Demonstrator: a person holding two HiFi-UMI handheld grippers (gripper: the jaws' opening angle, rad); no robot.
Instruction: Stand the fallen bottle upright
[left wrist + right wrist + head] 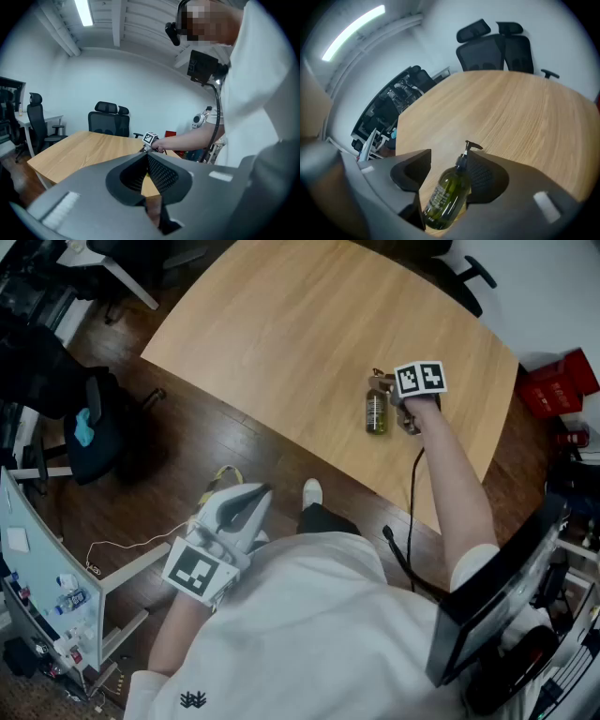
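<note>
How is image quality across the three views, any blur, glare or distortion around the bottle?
Head view: evenly lit, sharp, bottle small but clear on the table. Left gripper view: strong fisheye bending, bright ceiling light, mosaic patch at top. Right gripper view: blurred dark corners, bottle sharp between the jaws.

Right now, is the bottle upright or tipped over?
Tipped over: the bottle lies lengthwise on the table, pump pointing away, between the right hand-held gripper's open jaws.

White short-sleeved shirt [319, 615] — grey left gripper [146, 157] and right gripper [447, 158], black-and-white marker cubes [200, 571], black cable [412, 493]
</note>
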